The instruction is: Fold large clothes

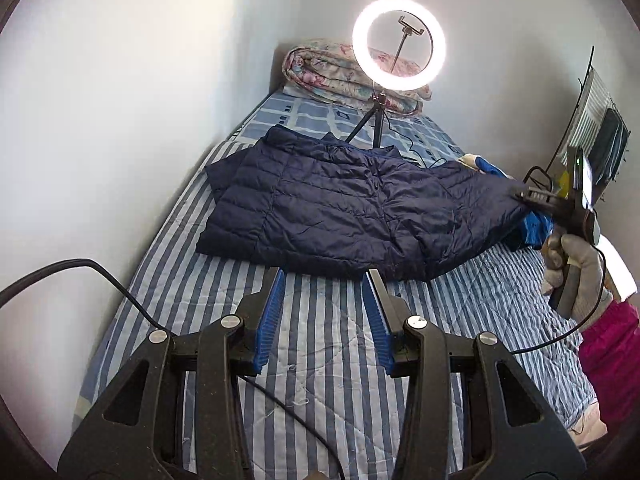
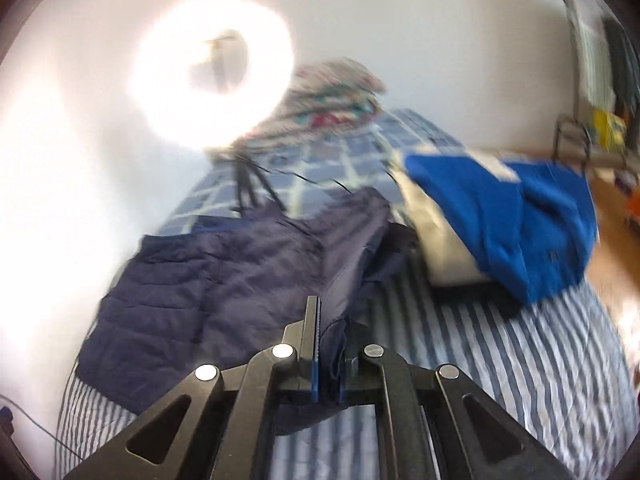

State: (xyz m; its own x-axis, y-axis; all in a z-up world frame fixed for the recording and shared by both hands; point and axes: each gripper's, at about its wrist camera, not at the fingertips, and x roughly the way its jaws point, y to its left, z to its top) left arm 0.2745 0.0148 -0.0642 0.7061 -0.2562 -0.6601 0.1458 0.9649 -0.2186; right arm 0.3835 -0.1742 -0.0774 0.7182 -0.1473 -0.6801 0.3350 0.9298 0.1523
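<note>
My right gripper (image 2: 329, 334) is clenched on a bunched edge of the navy quilted down jacket (image 1: 344, 208), lifting that side clear of the striped bedspread (image 1: 320, 360). My left gripper (image 1: 326, 280) is released, jaws spread wide, tips just short of the jacket's near hem and holding nothing. The rest of the jacket lies flat ahead of the left tool.

Risks, as I judge them:
1. The slick shell may slip out of the right grip, since only a narrow pinch of fabric is held.
2. The fold may land crooked, because the left tool is not pinning the near hem.
3. Beyond the jacket stands a ring light (image 1: 399, 44) on a tripod; a wide swing could snag its cable or topple it.
4. The blue garment (image 2: 500, 216), ahead and right of the right tool, could get dragged in.

Writing: none legible; the right view is motion-blurred.
</note>
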